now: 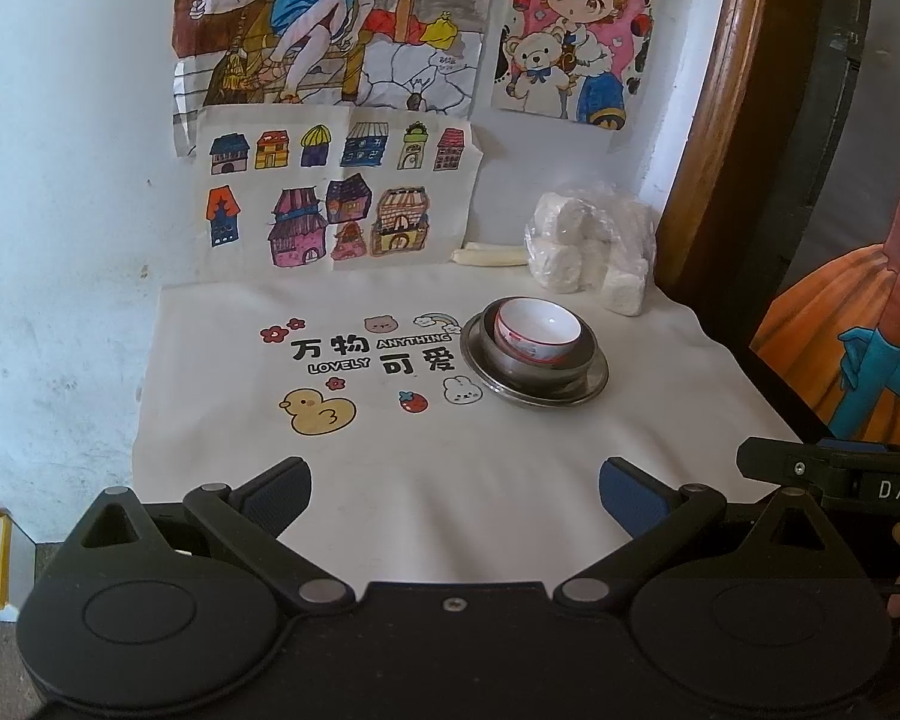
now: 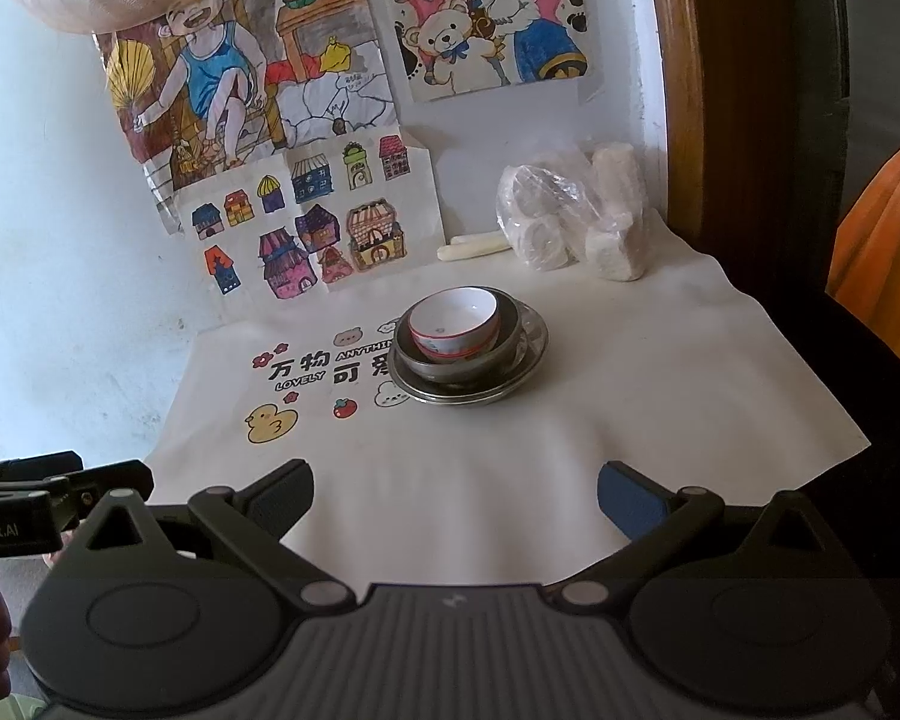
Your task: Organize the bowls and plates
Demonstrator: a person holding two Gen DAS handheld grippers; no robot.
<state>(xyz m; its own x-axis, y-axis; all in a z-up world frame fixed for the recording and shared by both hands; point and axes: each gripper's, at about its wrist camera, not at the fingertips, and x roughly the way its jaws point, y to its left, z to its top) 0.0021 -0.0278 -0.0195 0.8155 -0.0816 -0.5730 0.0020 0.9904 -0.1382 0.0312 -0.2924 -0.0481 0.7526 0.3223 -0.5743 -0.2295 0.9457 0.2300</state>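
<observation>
Left gripper: we hold the left gripper (image 1: pixel 455 495) low over the near edge of the cloth, its jaws spread wide with nothing between them; the blue-padded fingers (image 1: pixel 627 495) stand apart above bare fabric.
Cloth: we see a cream cloth (image 1: pixel 390 468) spread over the table, printed with a yellow duck (image 1: pixel 315 411), a strawberry, a rabbit and the words "LOVELY" and "ANYTHING" toward its left half.
Drawings: on the wall behind the cloth's far edge we see coloured drawings, a sheet of little houses (image 1: pixel 336 198) lowest and touching the tabletop.
Stack: right of the printed words, toward the far right part of the cloth, we see the task's things already nested, a metal plate (image 1: pixel 534 387) at the bottom, a metal bowl (image 1: pixel 531 369) on it and a white bowl (image 1: pixel 537 330) with red trim sitting upright inside.
Bag of rolls: in the far right corner we see a clear plastic bag (image 1: pixel 594 246) of white rolls, near the stack but apart from it, with a pale stick (image 1: pixel 489 255) lying just to its left against the wall.
Right gripper: we hold the right gripper (image 2: pixel 455 498) over the near edge too, jaws fully parted and gripping nothing, well short of the stack.
Door frame: at the right edge a brown wooden frame (image 1: pixel 726 120) rises beside the table.
</observation>
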